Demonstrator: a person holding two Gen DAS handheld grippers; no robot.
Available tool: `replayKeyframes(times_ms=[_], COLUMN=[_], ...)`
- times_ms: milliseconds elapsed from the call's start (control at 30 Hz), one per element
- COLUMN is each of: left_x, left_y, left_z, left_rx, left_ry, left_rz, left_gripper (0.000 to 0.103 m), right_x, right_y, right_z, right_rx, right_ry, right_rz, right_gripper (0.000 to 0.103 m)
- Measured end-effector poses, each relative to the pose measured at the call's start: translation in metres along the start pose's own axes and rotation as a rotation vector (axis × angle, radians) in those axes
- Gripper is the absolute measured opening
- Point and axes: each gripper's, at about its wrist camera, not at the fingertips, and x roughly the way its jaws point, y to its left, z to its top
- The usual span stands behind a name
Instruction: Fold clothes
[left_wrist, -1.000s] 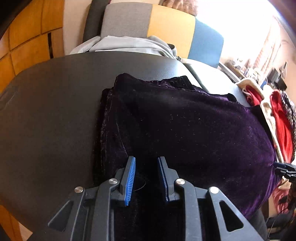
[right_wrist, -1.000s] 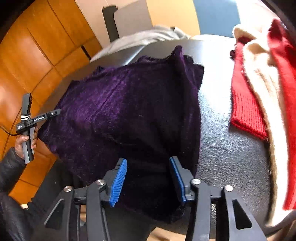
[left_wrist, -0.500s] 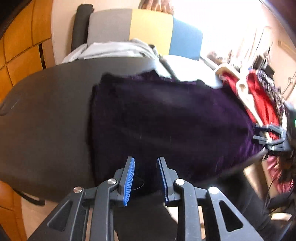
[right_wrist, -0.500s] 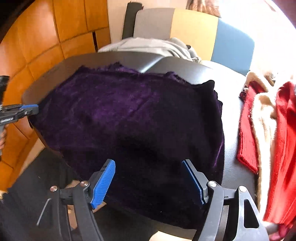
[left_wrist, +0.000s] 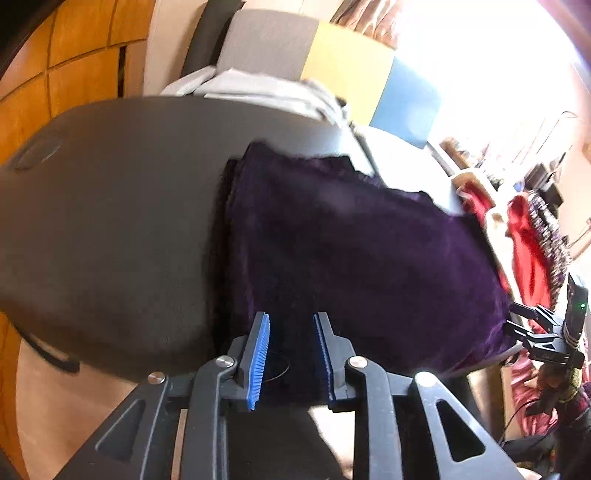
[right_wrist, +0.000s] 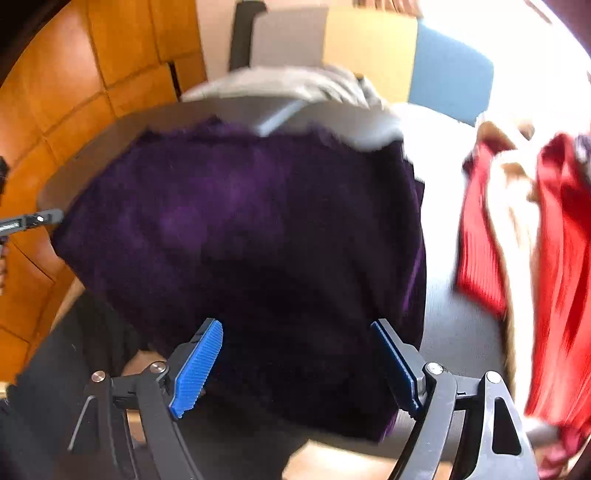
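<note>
A dark purple velvet garment (left_wrist: 351, 258) lies folded on the dark table (left_wrist: 110, 229), its near edge hanging over the front. It also fills the right wrist view (right_wrist: 251, 251). My left gripper (left_wrist: 291, 332) is at the garment's near left edge, jaws a little apart with nothing between them. My right gripper (right_wrist: 299, 347) is wide open just in front of the garment's near right edge, holding nothing. Each gripper shows small at the side of the other's view (left_wrist: 543, 332) (right_wrist: 26, 223).
A pile of red and cream clothes (right_wrist: 517, 236) lies on the table right of the purple garment. A grey garment (left_wrist: 258, 90) lies at the table's far edge, in front of a grey, yellow and blue chair (left_wrist: 332, 70). Orange wooden panels (right_wrist: 92, 85) are at the left.
My right gripper opened wide and let go of the garment's edge, then drew back a little. My left gripper backed toward the table's front edge, its jaws about as far apart as before.
</note>
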Motion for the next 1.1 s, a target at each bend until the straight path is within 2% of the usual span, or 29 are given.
replayKeyframes(times_ms=[100, 233, 300, 367, 467, 567, 633, 733, 833, 933, 1000, 1100], left_x=[0.009, 0.036, 0.051, 0.069, 0.062, 0.051, 0.044, 0.034, 0.042, 0.06, 0.076, 0.085], left_y=[-0.01, -0.024, -0.019, -0.005, 0.006, 0.014, 0.02, 0.029, 0.048, 0.065, 0.075, 0.092], left_z=[0.021, 0.036, 0.035, 0.03, 0.025, 0.033, 0.039, 0.048, 0.066, 0.076, 0.081, 0.089], left_rx=[0.039, 0.086, 0.06, 0.016, -0.016, -0.046, -0.065, -0.091, -0.092, -0.128, -0.141, -0.169], left_ry=[-0.017, -0.008, 0.025, 0.089, 0.05, 0.023, 0.005, -0.017, 0.024, 0.1, 0.144, 0.136], left_rz=[0.008, 0.049, 0.085, 0.113, 0.07, 0.038, 0.017, -0.012, -0.009, -0.11, -0.13, -0.168], left_gripper=[0.026, 0.026, 0.026, 0.025, 0.025, 0.024, 0.025, 0.029, 0.034, 0.038, 0.042, 0.042], right_x=[0.0, 0.021, 0.045, 0.07, 0.097, 0.095, 0.094, 0.099, 0.1, 0.098, 0.096, 0.095], right_y=[-0.01, -0.038, -0.057, -0.073, -0.096, -0.1, -0.097, -0.096, -0.095, -0.093, -0.092, -0.091], right_z=[0.034, 0.067, 0.078, 0.082, 0.06, 0.05, 0.05, 0.054, 0.054, 0.053, 0.052, 0.052], right_rx=[0.048, 0.153, 0.222, 0.271, 0.33, 0.358, 0.351, 0.329, 0.314, 0.3, 0.293, 0.287], right_ry=[-0.071, -0.113, -0.101, -0.072, -0.09, -0.164, -0.166, -0.154, -0.152, -0.147, -0.144, -0.142], right_rz=[0.069, 0.135, 0.148, 0.151, 0.093, 0.121, 0.115, 0.134, 0.122, 0.101, 0.092, 0.087], right_gripper=[0.089, 0.091, 0.091, 0.091, 0.091, 0.091, 0.092, 0.101, 0.102, 0.102, 0.102, 0.103])
